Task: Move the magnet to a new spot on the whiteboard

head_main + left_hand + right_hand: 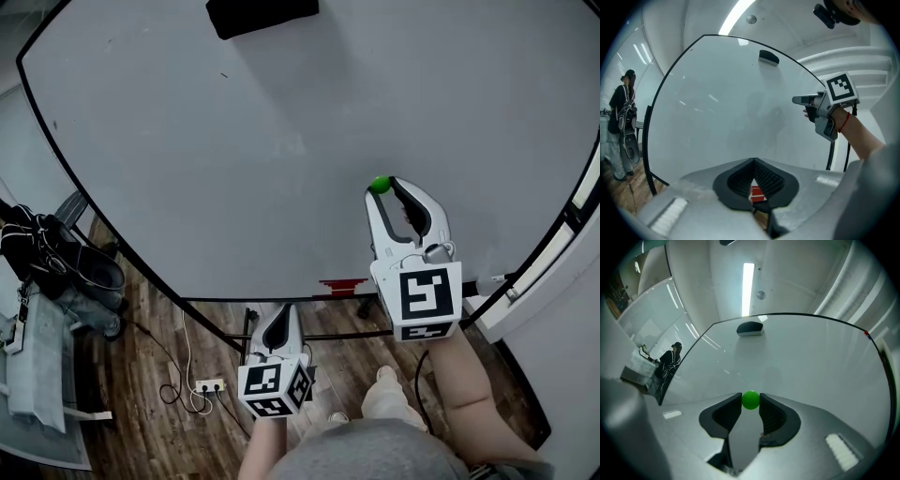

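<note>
Gripping the green magnet at their very tips, the jaws of the right gripper stand a fair way apart with a ribbed pad pressed to either side of the small ball, so the pick-up part of the job looks done. In the head view the magnet sits against the whiteboard toward 4 o'clock from the board's middle, well apart from the black eraser-like block at 12 o'clock. Whether the magnet is touching the white face or has been lifted just clear of it I cannot tell from any view. What is left, as I judge it, is the carry across the board to a bare patch, the setting down flat so that it sticks, and the release. Plenty of bare board lies toward 9 and 10 o'clock. The left gripper hangs low at 6 o'clock, below the board's bottom edge and over the wooden floor. Its jaws are closed tip to tip with nothing between them, and a red item on the board's lower rail shows through the gap behind the tips. It plays no part in the move at this point.
</note>
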